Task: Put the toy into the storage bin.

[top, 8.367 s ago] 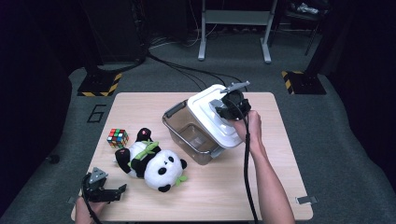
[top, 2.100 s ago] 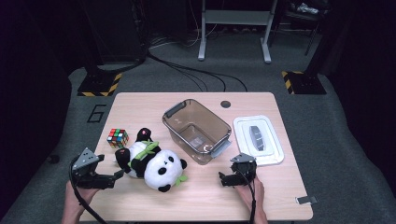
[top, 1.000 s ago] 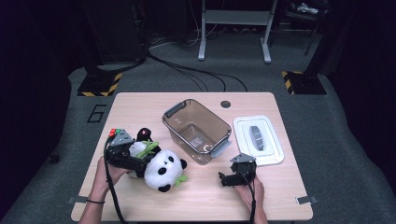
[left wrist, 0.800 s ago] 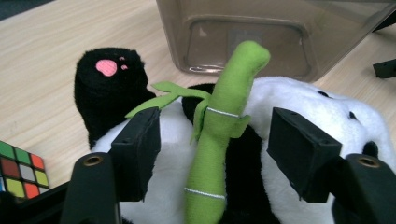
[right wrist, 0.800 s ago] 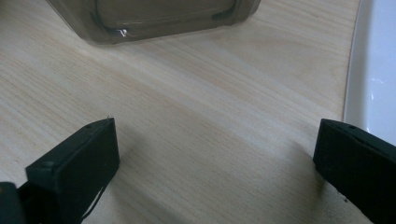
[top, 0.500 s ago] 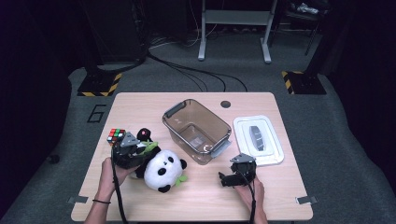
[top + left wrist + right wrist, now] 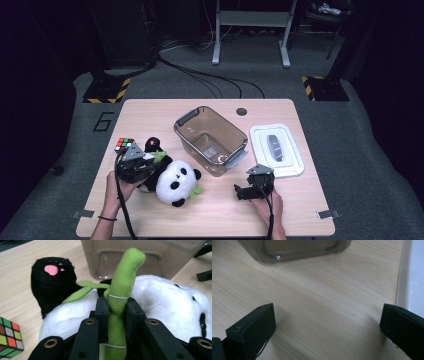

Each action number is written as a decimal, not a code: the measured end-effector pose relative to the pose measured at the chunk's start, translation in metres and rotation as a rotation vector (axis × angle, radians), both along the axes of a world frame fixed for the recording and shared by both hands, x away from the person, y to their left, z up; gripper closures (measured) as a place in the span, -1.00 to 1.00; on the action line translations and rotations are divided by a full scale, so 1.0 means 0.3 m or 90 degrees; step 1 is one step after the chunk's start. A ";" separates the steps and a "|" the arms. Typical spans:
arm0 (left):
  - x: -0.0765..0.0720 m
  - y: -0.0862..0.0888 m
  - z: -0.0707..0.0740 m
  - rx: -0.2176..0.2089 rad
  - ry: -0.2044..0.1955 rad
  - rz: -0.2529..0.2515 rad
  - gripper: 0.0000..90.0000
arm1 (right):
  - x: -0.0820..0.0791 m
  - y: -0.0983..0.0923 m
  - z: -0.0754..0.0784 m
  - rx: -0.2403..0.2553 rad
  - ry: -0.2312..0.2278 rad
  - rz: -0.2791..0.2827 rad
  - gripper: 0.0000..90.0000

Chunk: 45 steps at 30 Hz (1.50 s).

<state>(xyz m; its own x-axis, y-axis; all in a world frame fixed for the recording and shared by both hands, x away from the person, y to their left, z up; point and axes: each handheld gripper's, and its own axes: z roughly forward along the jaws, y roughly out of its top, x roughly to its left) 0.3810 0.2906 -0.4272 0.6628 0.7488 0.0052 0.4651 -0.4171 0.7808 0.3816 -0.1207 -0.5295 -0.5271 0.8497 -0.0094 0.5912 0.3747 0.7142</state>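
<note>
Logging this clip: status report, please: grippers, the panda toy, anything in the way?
Left gripper just closed on the panda's green bamboo stalk. Right gripper open, resting on table. Panda lying beside open bin; path clear.

Black two-jaw gripper [image 7: 117, 315] with brass-ringed screw holes, trailing black cable.

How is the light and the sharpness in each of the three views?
High view: table lit, room around it dark, slightly soft. Left gripper view: panda and green stalk sharp, bin behind softer. Right gripper view: near wood and tongs blurred, small glint on the bin.
</note>
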 end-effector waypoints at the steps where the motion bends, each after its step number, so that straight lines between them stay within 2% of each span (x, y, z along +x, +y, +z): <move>1: -0.001 0.001 0.002 -0.003 0.000 -0.003 0.67 | 0.000 0.000 0.000 0.001 0.001 -0.001 -1.00; 18: -0.019 0.039 0.082 -0.038 -0.015 -0.046 0.67 | 0.000 0.000 0.000 0.000 -0.001 0.001 -1.00; 22: -0.018 0.044 0.105 -0.054 -0.011 -0.058 0.68 | -0.001 0.000 0.000 0.001 0.002 -0.002 -1.00; 32: -0.024 0.058 0.171 -0.077 -0.032 -0.064 0.68 | -0.001 0.000 0.000 0.001 0.002 -0.002 -1.00; 45: -0.026 0.063 0.272 -0.081 -0.057 -0.077 0.68 | -0.001 0.001 0.000 0.001 0.001 -0.002 -1.00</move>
<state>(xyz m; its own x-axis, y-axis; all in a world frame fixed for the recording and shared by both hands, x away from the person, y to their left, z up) 0.3733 0.3096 -0.3456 0.7492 0.6620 -0.0209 0.3437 -0.3616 0.8666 0.3813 -0.1205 -0.5296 -0.5242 0.8516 -0.0077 0.5933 0.3717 0.7140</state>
